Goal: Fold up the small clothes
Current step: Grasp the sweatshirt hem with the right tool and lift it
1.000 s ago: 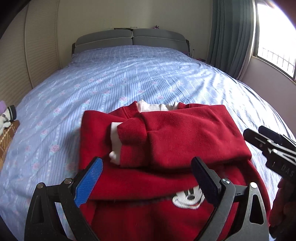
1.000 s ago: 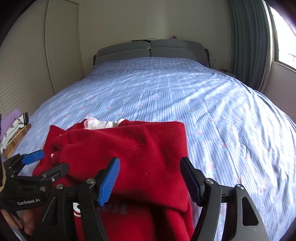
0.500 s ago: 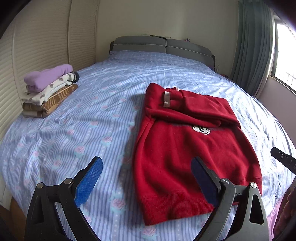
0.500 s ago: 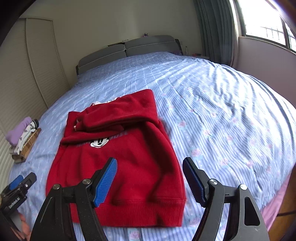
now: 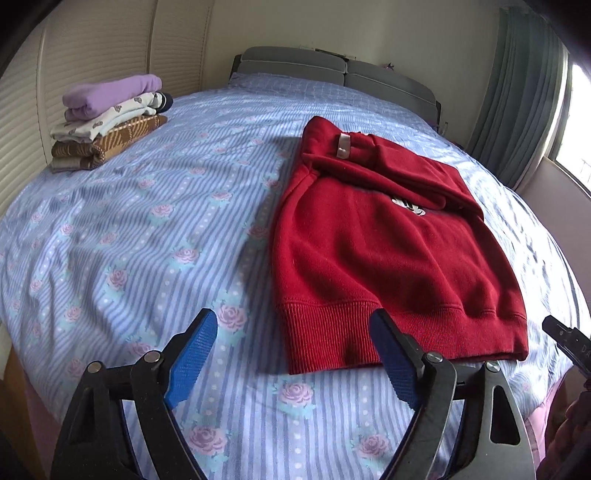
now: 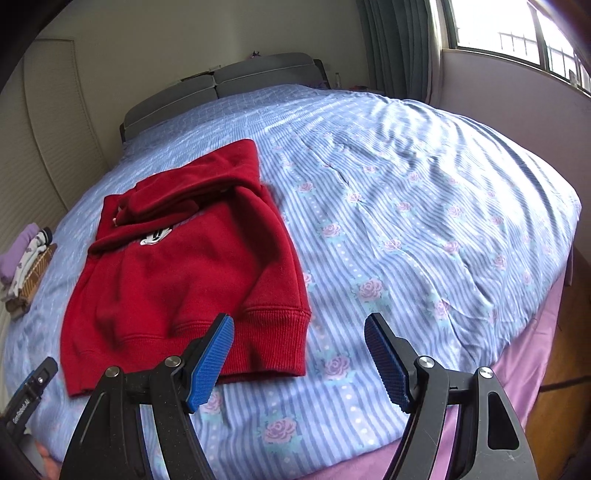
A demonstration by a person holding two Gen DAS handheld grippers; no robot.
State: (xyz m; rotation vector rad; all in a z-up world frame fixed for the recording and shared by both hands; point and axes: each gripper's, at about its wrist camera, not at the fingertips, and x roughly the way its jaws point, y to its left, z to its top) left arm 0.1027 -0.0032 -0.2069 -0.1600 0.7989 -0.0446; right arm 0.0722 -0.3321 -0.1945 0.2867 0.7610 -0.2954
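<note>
A red sweatshirt (image 5: 384, 251) with a cartoon mouse print lies flat on the bed, both sleeves folded across the chest, ribbed hem towards me. It also shows in the right wrist view (image 6: 184, 273). My left gripper (image 5: 295, 354) is open and empty, just short of the hem's left corner. My right gripper (image 6: 299, 354) is open and empty, at the hem's right corner, its left pad (image 6: 212, 362) over the hem edge. The other gripper's tip shows at each view's edge.
A stack of folded clothes (image 5: 107, 122), purple on top, sits at the bed's far left (image 6: 26, 266). The blue rose-patterned sheet (image 5: 129, 240) covers the bed. The grey headboard (image 5: 332, 74) stands at the back; curtains and a window (image 6: 517, 33) are at the right.
Both grippers have pulled back from over the folded sleeves to the sweatshirt's hem at the near edge of the bed. The sweatshirt lies still.
</note>
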